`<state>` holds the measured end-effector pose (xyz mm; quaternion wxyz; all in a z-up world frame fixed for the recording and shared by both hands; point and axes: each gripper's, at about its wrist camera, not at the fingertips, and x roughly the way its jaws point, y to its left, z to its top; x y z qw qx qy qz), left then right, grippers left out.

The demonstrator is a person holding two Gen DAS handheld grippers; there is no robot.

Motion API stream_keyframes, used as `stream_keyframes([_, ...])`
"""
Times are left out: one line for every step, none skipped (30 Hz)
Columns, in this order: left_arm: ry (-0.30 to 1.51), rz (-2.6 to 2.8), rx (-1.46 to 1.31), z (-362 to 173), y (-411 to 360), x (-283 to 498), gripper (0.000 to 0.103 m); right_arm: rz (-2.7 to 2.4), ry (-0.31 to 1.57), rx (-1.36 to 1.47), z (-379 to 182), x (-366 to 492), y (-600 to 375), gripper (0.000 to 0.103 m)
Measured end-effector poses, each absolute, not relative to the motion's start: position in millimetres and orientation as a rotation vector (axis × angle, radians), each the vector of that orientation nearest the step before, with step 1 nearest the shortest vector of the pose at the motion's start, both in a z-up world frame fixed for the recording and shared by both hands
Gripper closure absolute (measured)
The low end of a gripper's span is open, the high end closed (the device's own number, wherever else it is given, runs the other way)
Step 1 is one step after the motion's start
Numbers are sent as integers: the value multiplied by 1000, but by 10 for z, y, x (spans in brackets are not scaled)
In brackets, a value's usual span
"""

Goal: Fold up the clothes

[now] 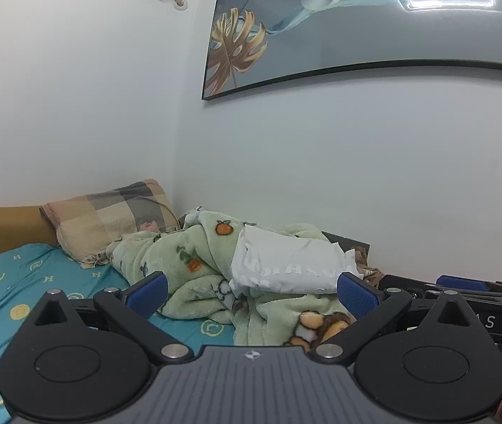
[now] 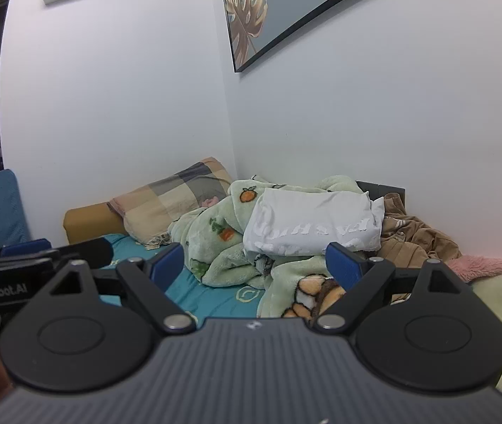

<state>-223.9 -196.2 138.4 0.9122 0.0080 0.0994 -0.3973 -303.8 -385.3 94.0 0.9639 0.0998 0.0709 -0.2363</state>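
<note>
**Over the bed: both grippers wide, nothing held**

On the teal-sheeted bed a green fleece blanket lies heaped against the wall. A white folded garment rests on top of it, a brown garment just beside. Left gripper and right gripper hover with jaws spread apart, both empty, short of the heap.
</note>
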Motion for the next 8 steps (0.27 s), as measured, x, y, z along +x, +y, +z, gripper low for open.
stream_keyframes([204,-814,17,1380,-1955,-2232,0,-479,143,199,941,-3038,-3848,14])
stream_keyframes([203,-809,16,1378,-1947,-2225,0,-480,143,196,941,-3039,-3843,14])
stream_keyframes([200,-804,17,1375,-1936,-2220,0,-482,144,196,941,-3038,-3843,14])
stream_keyframes([199,-804,17,1373,-1922,-2216,0,-480,145,200,943,-3038,-3844,14])
stream_keyframes([199,-806,16,1372,-1907,-2211,0,-479,146,204,945,-3039,-3845,14])
stream_keyframes([199,-808,12,1372,-1890,-2205,0,-477,147,207,947,-3039,-3847,14])
stream_keyframes([199,-808,9,1375,-1877,-2201,0,-477,146,202,955,-3041,-3842,14])
stream_keyframes([199,-806,8,1380,-1866,-2199,0,-478,145,197,964,-3043,-3837,14])
